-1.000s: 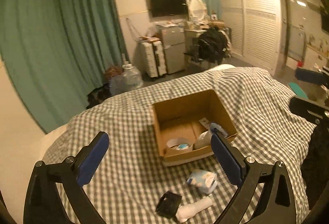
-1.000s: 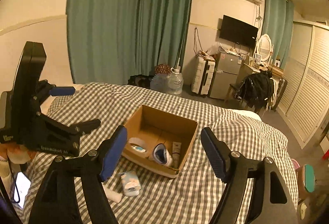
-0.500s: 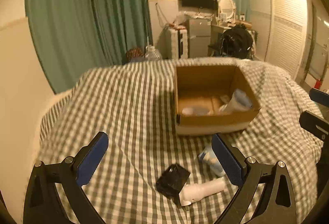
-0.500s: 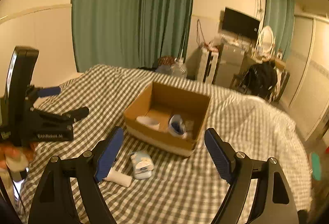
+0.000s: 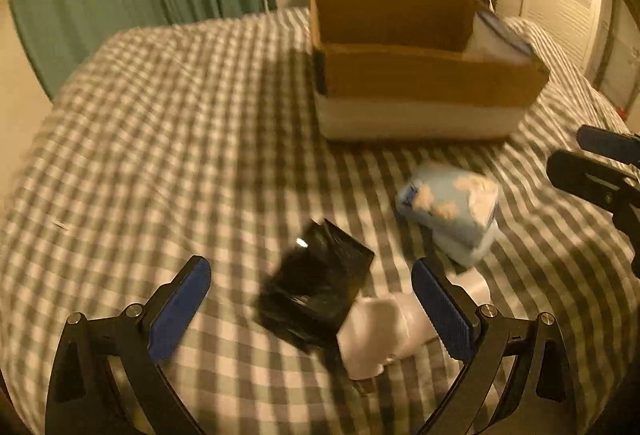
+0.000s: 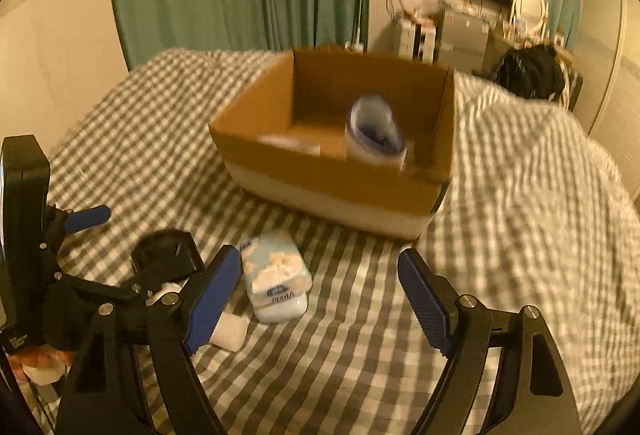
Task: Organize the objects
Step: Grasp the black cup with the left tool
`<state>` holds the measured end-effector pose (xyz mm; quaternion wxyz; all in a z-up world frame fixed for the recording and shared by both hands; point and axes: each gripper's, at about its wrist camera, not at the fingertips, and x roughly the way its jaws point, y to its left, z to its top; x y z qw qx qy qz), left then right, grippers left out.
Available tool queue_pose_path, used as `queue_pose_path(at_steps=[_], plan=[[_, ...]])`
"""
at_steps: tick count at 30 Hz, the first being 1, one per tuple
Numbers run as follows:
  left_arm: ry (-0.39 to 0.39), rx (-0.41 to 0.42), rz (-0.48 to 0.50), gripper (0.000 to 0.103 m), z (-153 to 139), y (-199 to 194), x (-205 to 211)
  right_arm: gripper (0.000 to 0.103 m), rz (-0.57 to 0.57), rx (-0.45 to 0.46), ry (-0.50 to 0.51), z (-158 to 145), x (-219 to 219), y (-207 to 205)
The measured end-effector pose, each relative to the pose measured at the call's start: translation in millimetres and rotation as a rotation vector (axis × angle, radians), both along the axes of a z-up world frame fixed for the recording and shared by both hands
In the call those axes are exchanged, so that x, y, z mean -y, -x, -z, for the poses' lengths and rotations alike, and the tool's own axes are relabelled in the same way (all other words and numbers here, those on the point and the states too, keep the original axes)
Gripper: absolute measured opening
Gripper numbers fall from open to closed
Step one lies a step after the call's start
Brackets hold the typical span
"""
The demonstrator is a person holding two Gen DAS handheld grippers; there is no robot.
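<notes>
Entry, loose goods on the checked bedspread [image 5: 168, 123], read left to right. Change since a second ago: both my claws have dropped from a high view over the bed to low, near the spread, so the three loose items now fill the left wrist view and the box rises behind them; I judge this as the approach for the next pick, with nothing yet gripped. Left gripper [image 5: 310, 309]: jaws wide, empty, blue pads straddling the items. Item 1: black pouch [image 5: 316, 291], crinkled, glossy, lying flat between my left pads; the picture is blurred, so it may be a folded black bag and not a pouch. Item 2: white tube [image 5: 384, 331], lying on its side, one end touching the black pouch, the other running under my left claw's right-hand pad. Item 3: pale blue tissue pack [image 5: 452, 211], soft plastic wrap with white print, just beyond the tube and apart from the pouch; it also shows in the right wrist view [image 6: 276, 275]. Right gripper [image 6: 320, 295]: jaws wide, empty, the tissue pack just inside its left pad. Destination: cardboard box [image 6: 332, 175], open-topped, upright, beyond all three items, already holding a white and blue container [image 6: 374, 133] and some flat pieces too blurred to name. Three items remain outside the box.
</notes>
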<state>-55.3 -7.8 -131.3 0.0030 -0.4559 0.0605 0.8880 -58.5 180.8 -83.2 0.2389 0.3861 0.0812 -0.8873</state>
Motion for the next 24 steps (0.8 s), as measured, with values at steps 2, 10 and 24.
queue_pose_path(at_steps=[2, 10, 24], plan=[[0.006, 0.032, -0.009, 0.103, 8, 4, -1, 0.081, 0.005, 0.025, 0.010, 6, -2, 3], [-0.030, 0.104, -0.071, 0.103, 25, 21, 6, 0.081, 0.009, 0.054, -0.001, 20, -1, 0], [-0.041, 0.046, -0.087, 0.054, 11, -1, 10, 0.081, -0.057, 0.025, -0.060, 28, 17, -2]])
